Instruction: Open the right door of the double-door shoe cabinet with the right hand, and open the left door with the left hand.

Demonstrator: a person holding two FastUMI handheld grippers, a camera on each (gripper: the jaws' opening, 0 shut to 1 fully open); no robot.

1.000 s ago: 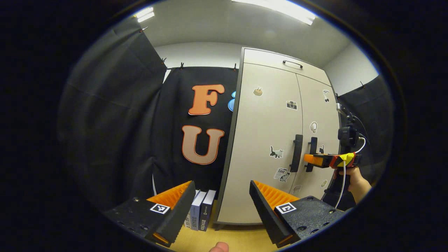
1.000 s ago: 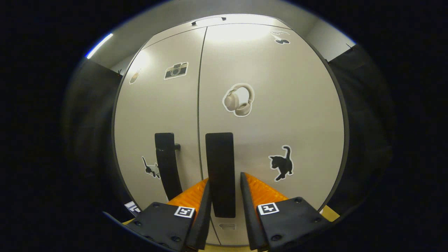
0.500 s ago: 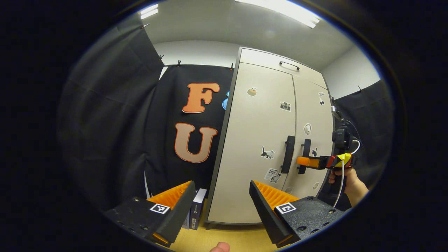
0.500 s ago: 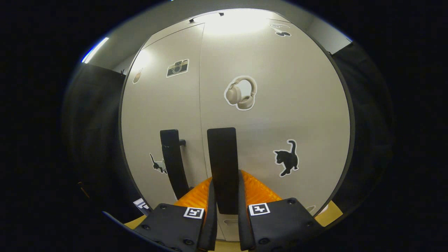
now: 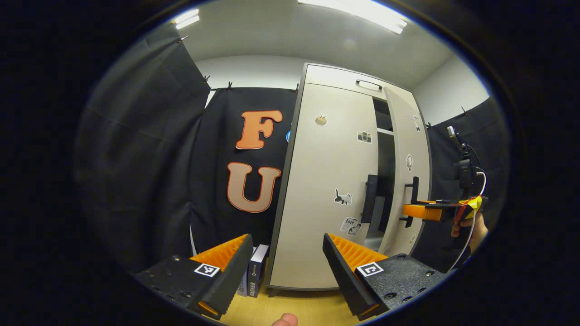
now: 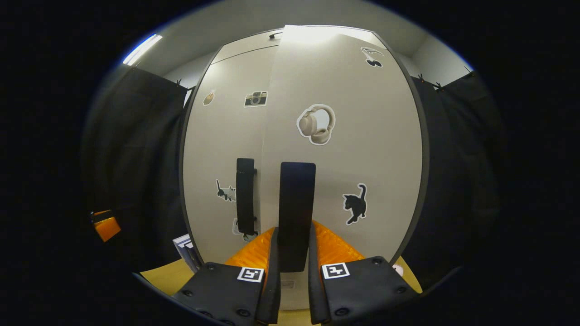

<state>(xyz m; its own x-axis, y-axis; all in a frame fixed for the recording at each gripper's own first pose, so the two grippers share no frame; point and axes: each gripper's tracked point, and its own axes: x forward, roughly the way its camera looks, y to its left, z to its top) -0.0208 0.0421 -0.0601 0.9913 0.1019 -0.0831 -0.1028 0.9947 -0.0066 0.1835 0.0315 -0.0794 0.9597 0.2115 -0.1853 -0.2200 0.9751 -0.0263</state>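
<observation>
Here the right claw (image 6: 293,253) clamps the right door handle (image 6: 297,213); left claw (image 5: 286,260) gapes.

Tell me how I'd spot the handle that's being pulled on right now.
Find the tall pale shoe cabinet with stickers on its two doors. Two dark vertical handles sit near the middle; the right door's handle is the one clamped by the right gripper, beside a black cat sticker.

My right gripper (image 6: 293,253): level, pointing forward, fingers (image 6: 272,271) pressed on both sides of the right door handle (image 6: 297,213); my hand (image 5: 471,226) grips its rear. My left gripper (image 5: 285,262): level, jaws spread wide, holding nothing.
</observation>
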